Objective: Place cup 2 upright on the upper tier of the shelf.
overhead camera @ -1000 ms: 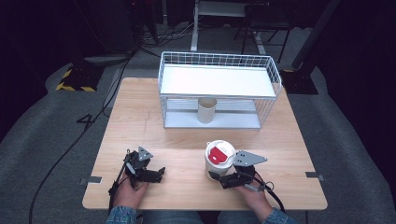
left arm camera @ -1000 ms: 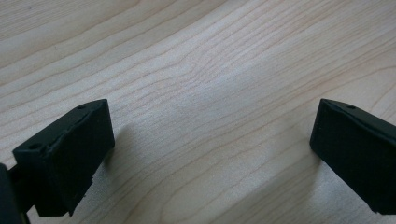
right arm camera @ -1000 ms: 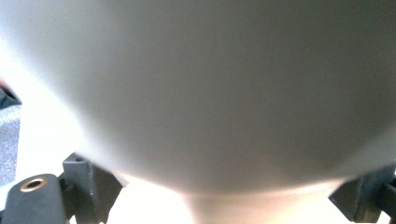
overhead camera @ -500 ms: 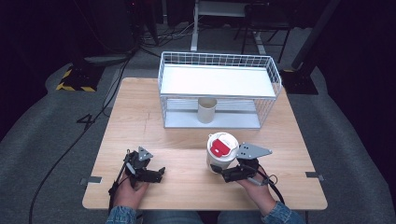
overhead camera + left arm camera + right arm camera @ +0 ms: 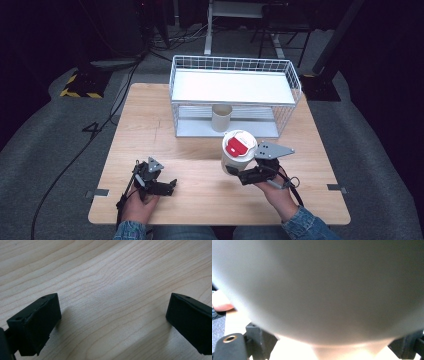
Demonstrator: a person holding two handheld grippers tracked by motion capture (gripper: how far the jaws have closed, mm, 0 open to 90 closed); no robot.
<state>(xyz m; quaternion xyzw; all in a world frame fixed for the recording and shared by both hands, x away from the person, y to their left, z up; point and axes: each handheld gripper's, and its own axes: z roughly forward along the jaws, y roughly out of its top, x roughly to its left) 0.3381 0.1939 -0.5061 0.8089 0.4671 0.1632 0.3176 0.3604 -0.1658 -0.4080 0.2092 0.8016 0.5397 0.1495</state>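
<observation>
One pale wooden table (image 5: 200, 150) on grey carpet (image 5: 50, 140), dark room.

Over the last second the right gripper (image 5: 239, 175) has carried the white cup with the red-marked lid (image 5: 238, 151) from the lower middle of the high view up and a little to the right, toward the wire rack (image 5: 235, 95). The cup now stands higher in the frame, its lid just below the rack's front edge, nearer the beige cup (image 5: 221, 117) under the shelf. The hand (image 5: 276, 192) has followed it forward.
</observation>
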